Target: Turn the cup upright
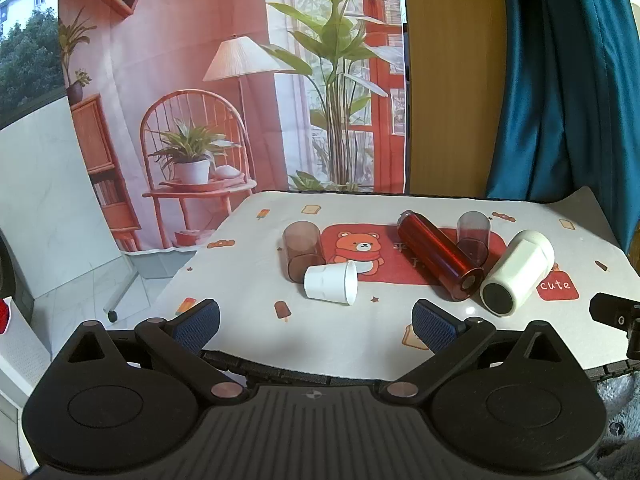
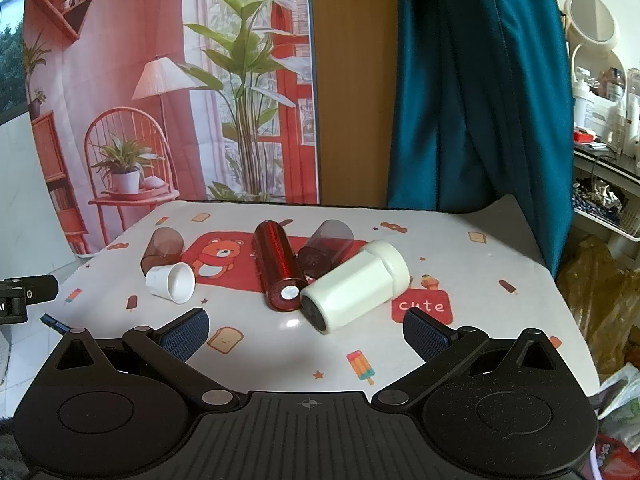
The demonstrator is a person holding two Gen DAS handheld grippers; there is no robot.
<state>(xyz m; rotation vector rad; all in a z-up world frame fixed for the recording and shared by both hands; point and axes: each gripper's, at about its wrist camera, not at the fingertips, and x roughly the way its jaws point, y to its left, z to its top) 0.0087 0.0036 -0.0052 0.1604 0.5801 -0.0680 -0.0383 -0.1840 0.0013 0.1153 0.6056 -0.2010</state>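
Observation:
Several cups lie on their sides on the bear-print mat. A small white paper cup [image 1: 332, 282] [image 2: 171, 282] lies at the left, touching a brown clear cup [image 1: 303, 250] [image 2: 163, 247]. A shiny red tumbler [image 1: 439, 255] [image 2: 279, 266] lies in the middle, beside a dark clear cup [image 1: 473, 236] [image 2: 326, 248] and a big white tumbler [image 1: 518, 272] [image 2: 354, 284]. My left gripper [image 1: 316, 324] is open and empty, just short of the white paper cup. My right gripper [image 2: 306, 330] is open and empty, just short of the big white tumbler.
The mat [image 1: 360, 332] covers a small table in front of a printed room backdrop [image 1: 224, 80] and a teal curtain [image 2: 472, 80]. A shelf with clutter [image 2: 604, 128] and bags [image 2: 596, 280] stand at the right. The other gripper's tip [image 1: 616, 314] shows at the right edge.

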